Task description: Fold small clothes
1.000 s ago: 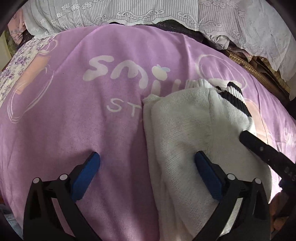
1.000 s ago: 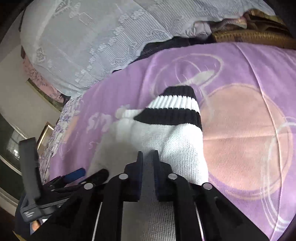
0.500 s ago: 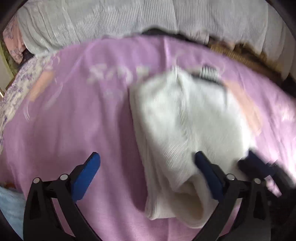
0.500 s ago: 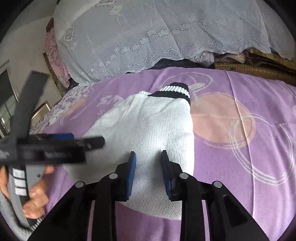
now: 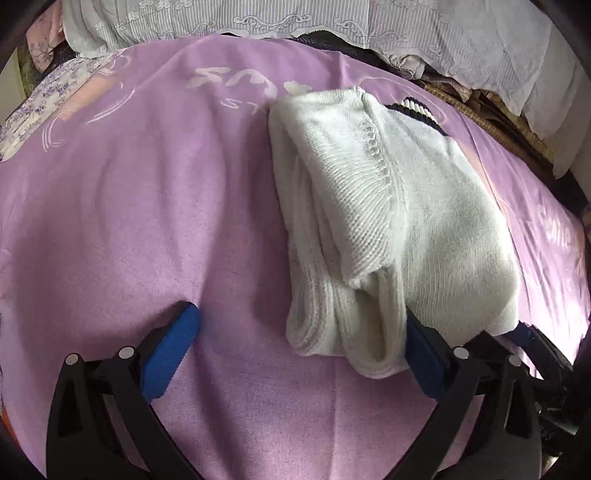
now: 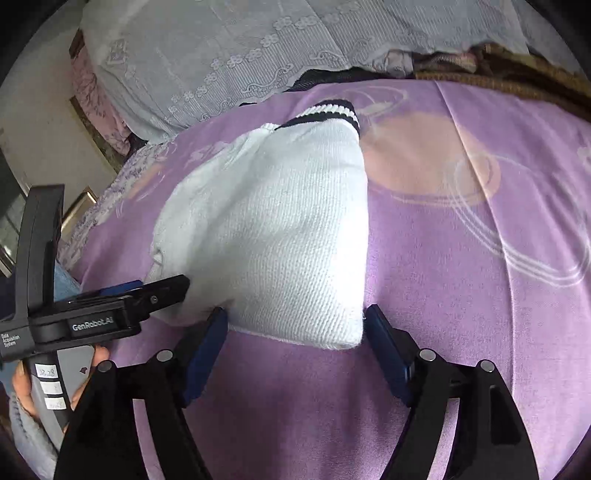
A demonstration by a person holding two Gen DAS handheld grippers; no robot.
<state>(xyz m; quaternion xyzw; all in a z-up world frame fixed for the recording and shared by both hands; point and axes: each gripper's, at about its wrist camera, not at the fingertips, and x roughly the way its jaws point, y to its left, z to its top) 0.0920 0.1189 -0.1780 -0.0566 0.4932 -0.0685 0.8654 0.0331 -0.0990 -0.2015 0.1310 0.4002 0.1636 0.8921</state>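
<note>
Now, left wrist view: folded white knit sweater (image 5: 399, 221) lies on the purple blanket (image 5: 147, 203) of a bed, right of centre, long axis running near to far. Black-and-white striped cuff (image 5: 417, 109) peeks out at its far right end. Near end shows stacked folds and a rolled sleeve opening. Left gripper (image 5: 299, 350) stands with fingers (image 5: 170, 354) spread wide; the left one rests over bare blanket, the right one sits against the near edge of the sweater. Nothing is pinched between them. White lettering on the blanket runs partly under the sweater's far end. Lace-edged pale cloth (image 5: 295, 18) lies along the far side of the bed. A sliver of the other gripper shows at the near right.

Right wrist view: same sweater (image 6: 280, 229) seen from its right side, striped cuff (image 6: 325, 112) at the far end, a peach circle print (image 6: 417, 155) on the blanket (image 6: 480, 295) just right of it. Right gripper (image 6: 295, 336) has just been opening; its fingers (image 6: 205, 350) now stand apart either side of the sweater's near corner, which lies between them, not pressed. Left gripper (image 6: 162, 291) enters from the left, tip touching the sweater's near left edge, held by a hand (image 6: 26, 387) in a grey sleeve. Lace cloth (image 6: 258, 44) beyond.
</note>
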